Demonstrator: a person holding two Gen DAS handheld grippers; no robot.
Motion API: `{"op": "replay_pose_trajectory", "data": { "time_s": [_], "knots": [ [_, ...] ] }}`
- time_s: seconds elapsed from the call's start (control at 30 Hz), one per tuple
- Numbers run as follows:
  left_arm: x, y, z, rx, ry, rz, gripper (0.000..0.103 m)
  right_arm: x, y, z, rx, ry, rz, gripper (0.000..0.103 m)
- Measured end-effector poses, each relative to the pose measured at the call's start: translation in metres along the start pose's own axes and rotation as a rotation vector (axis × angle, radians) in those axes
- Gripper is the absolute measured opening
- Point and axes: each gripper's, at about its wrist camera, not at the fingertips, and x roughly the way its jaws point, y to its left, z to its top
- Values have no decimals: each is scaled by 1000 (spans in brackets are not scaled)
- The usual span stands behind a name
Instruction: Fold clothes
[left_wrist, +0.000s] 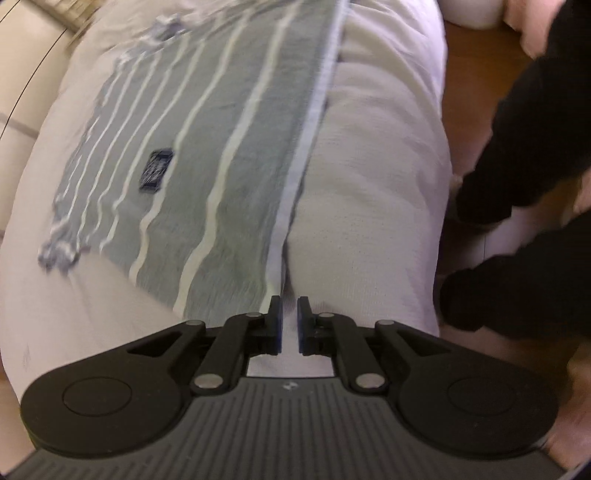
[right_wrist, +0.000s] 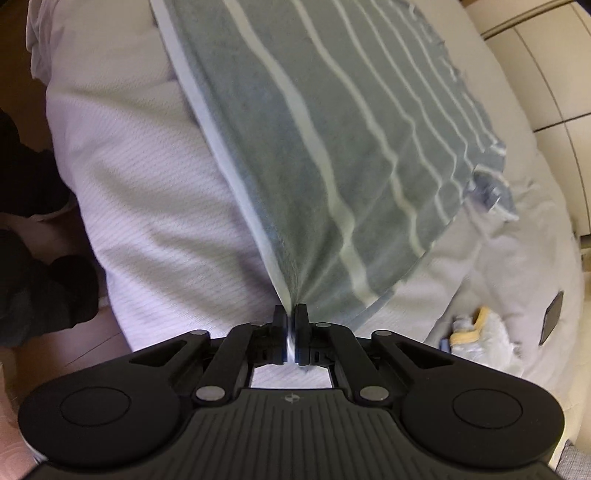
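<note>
A grey-green towel with white stripes (left_wrist: 207, 147) lies spread on a white bed (left_wrist: 373, 177), with a dark label (left_wrist: 157, 170) on top. Its pale hem runs straight down into the narrow slit between the pads of my left gripper (left_wrist: 290, 321), which is shut on that edge. In the right wrist view the same towel (right_wrist: 332, 129) is pulled taut to a point. My right gripper (right_wrist: 291, 332) is shut on that corner, and a pale fold of cloth shows between the pads. The bed sheet (right_wrist: 147, 184) lies bare beside the towel.
A person's black-clad legs (left_wrist: 517, 166) stand on the wooden floor (left_wrist: 469, 74) by the bed's side, and show again as dark legs (right_wrist: 37, 266). A dark phone (right_wrist: 552, 317) and a small white-and-yellow bundle (right_wrist: 476, 328) lie on the bed. Beige cabinet panels (right_wrist: 546, 74) stand beyond.
</note>
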Motion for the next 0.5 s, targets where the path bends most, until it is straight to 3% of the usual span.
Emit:
{"op": "replay_pose_trajectory", "data": {
  "time_s": [0.1,0.2,0.3,0.5],
  "knots": [
    [-8,13,0,-115,8,15,9,0,2,-7,47,39,29,6],
    [-15,28,9,-253,8,44,19,-9,-2,-8,124,50,33,18],
    [-26,48,22,-420,-9,76,26,-20,-20,-3,250,31,21,34],
    [-45,89,67,-653,-74,108,38,-41,-71,14,542,-72,-11,41]
  ]
}}
